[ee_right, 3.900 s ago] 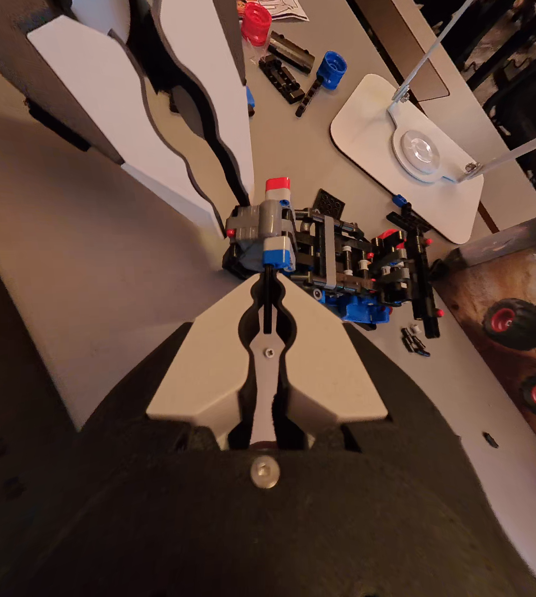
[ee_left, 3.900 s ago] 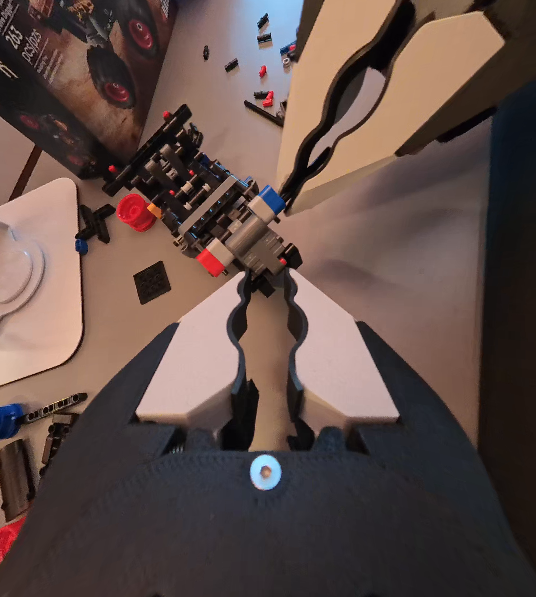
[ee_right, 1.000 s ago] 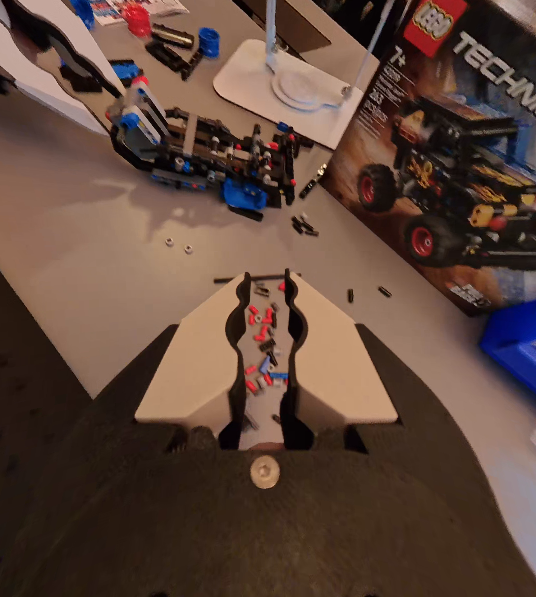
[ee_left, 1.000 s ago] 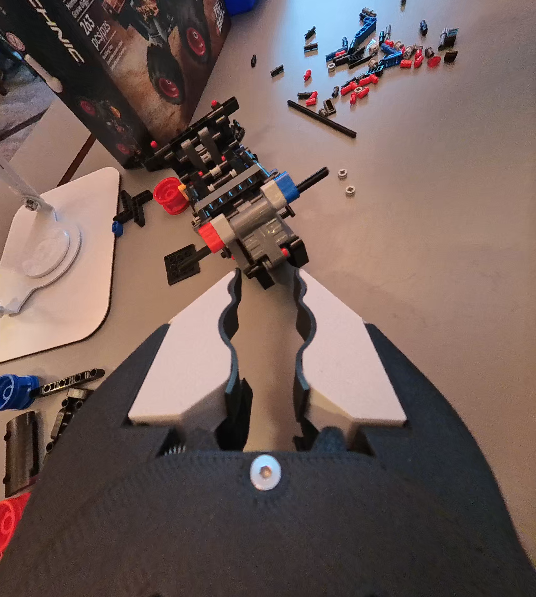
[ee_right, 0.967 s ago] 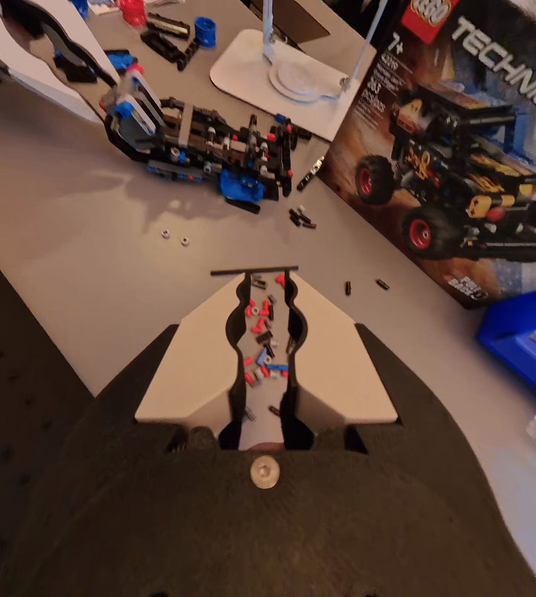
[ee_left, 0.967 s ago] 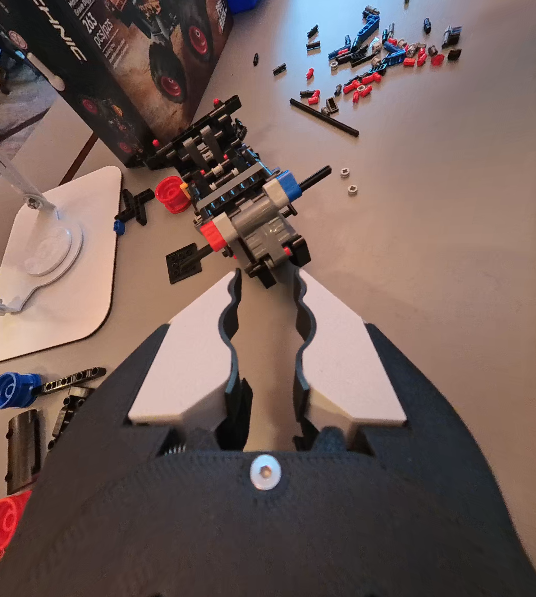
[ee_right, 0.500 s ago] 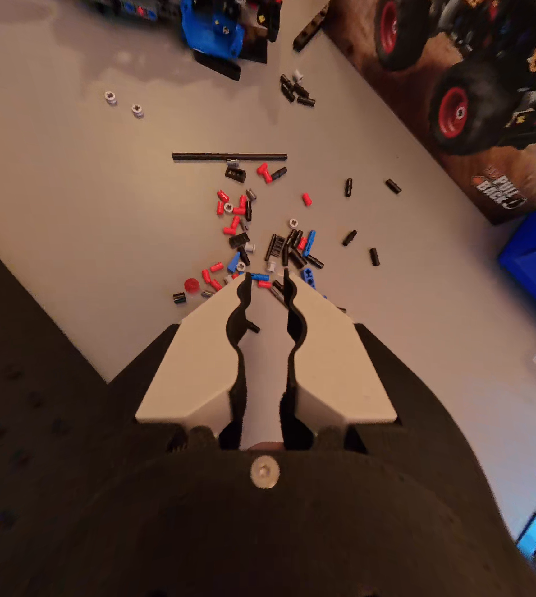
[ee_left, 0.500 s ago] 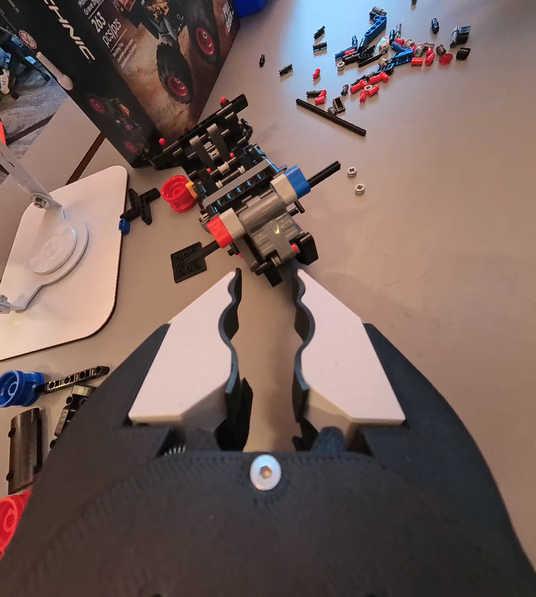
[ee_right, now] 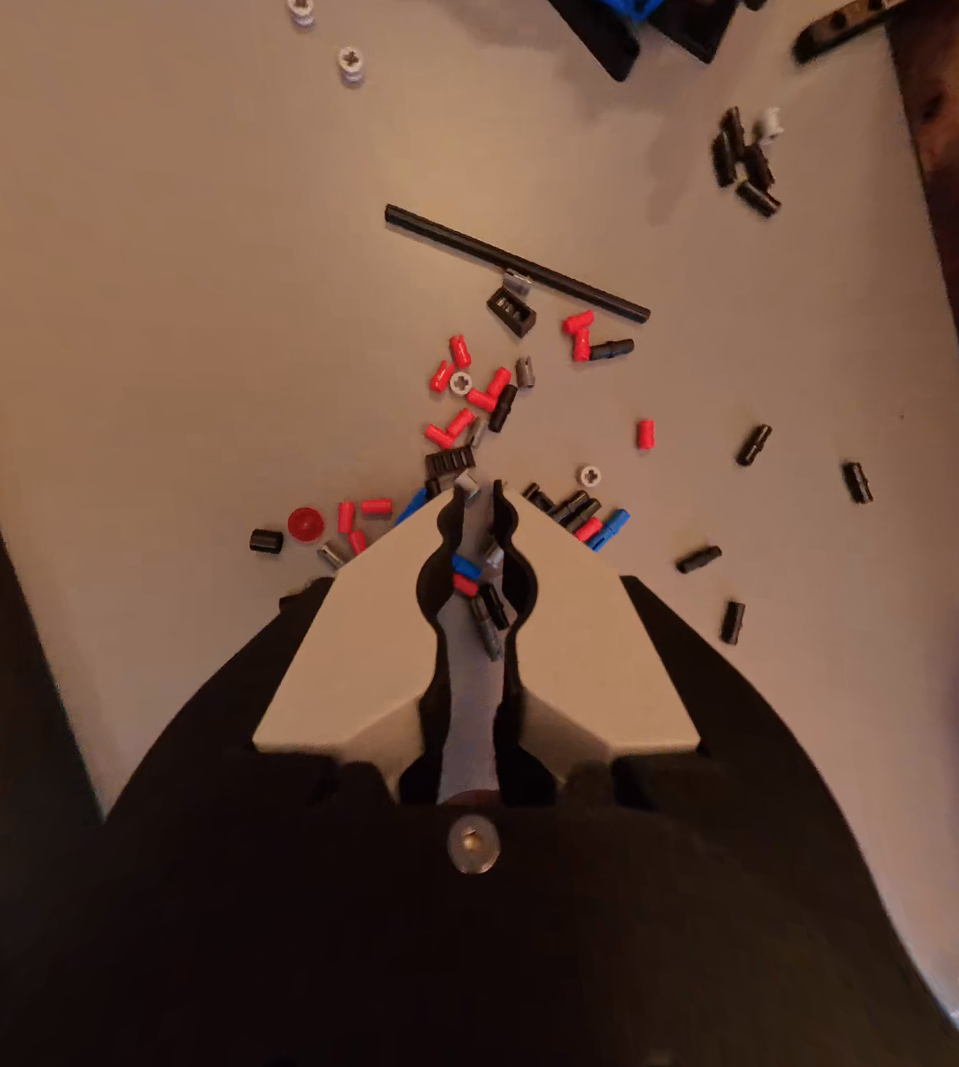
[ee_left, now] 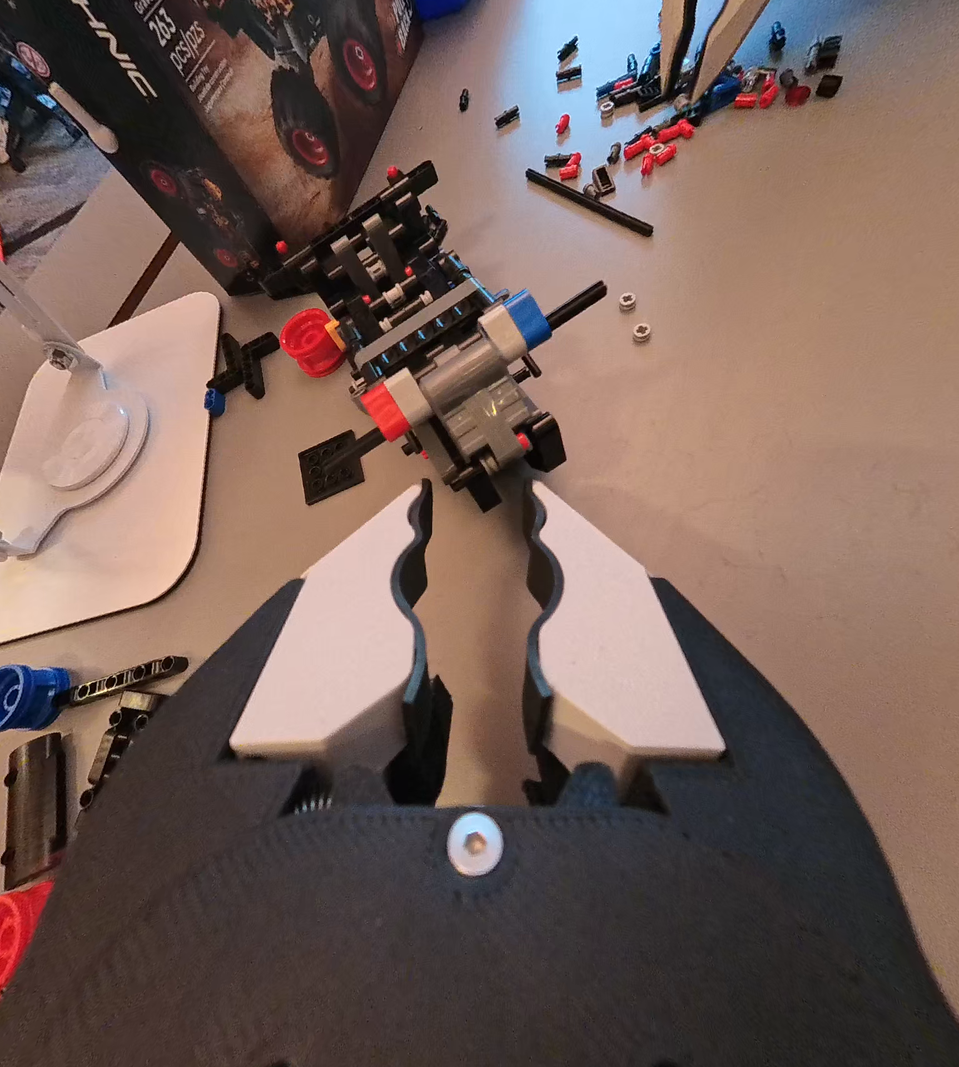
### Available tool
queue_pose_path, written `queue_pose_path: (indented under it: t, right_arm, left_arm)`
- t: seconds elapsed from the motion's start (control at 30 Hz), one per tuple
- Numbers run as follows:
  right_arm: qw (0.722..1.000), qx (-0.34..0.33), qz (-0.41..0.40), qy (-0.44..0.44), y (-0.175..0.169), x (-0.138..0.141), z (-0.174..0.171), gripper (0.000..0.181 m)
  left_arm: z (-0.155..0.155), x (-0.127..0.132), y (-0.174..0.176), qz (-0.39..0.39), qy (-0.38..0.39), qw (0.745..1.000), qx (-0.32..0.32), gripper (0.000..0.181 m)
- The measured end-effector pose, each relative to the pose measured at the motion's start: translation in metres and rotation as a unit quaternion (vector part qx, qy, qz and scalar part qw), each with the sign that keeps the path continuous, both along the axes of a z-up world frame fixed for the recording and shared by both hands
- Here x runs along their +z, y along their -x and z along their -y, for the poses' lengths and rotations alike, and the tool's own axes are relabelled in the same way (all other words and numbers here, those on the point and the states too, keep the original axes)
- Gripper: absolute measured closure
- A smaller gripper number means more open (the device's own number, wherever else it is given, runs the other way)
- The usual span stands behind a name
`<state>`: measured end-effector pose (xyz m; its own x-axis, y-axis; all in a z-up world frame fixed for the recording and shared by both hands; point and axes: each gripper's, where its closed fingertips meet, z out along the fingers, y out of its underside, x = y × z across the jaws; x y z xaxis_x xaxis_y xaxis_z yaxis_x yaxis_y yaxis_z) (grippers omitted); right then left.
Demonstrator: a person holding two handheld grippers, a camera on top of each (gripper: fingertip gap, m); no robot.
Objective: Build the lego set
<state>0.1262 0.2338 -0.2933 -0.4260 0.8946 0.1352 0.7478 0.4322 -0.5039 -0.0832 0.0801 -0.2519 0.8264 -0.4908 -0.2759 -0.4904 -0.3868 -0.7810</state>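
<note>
Since a second ago the right gripper (ee_right: 474, 491) has swung away from the chassis and dropped low over the scatter of small loose parts (ee_right: 468, 398), its fingers narrowly parted with nothing between the tips. They now straddle a few blue, red and black pins (ee_right: 480, 589) lying on the table (ee_right: 176, 288), and a small grey piece sits right at the tips; this looks like a descent to pick out the next connector, though which one I cannot tell. A long black axle (ee_right: 514, 262) lies just beyond the pile, untouched.

In the left wrist view the left gripper (ee_left: 477, 496) has eased back a little, and its fingers are spread wide and empty just short of the half-built chassis (ee_left: 436, 358). That model rests on the table beside the set's box (ee_left: 223, 115), its grey motor-like block facing the fingers and a black axle (ee_left: 575, 303) poking out past the blue end cap. Holding off so near probably keeps the left side ready to steady the model once a part arrives. Two small grey bushes (ee_left: 636, 317) lie near the axle tip, and a red wheel hub (ee_left: 312, 340) sits against the model's far side.
</note>
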Motion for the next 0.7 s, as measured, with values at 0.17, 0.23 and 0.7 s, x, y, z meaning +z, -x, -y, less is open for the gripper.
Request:
queue_pose_path:
  t: [0.17,0.23,0.7]
  right_arm:
    - [0.999,0.034,0.012,0.021,0.001,-0.001,0.002,0.174]
    - [0.999,0.038,0.016,0.028,0.001,-0.001,0.002,0.178]
    - [0.999,0.03,-0.003,0.039,0.005,-0.001,0.016,0.171]
  left_arm:
    - [-0.001,-0.004,-0.001,-0.001,0.006,1.0,-0.003,0.152]
    - [-0.001,-0.005,-0.001,-0.002,0.007,1.0,-0.003,0.152]
    - [0.0,-0.005,-0.004,-0.003,0.006,1.0,-0.01,0.152]
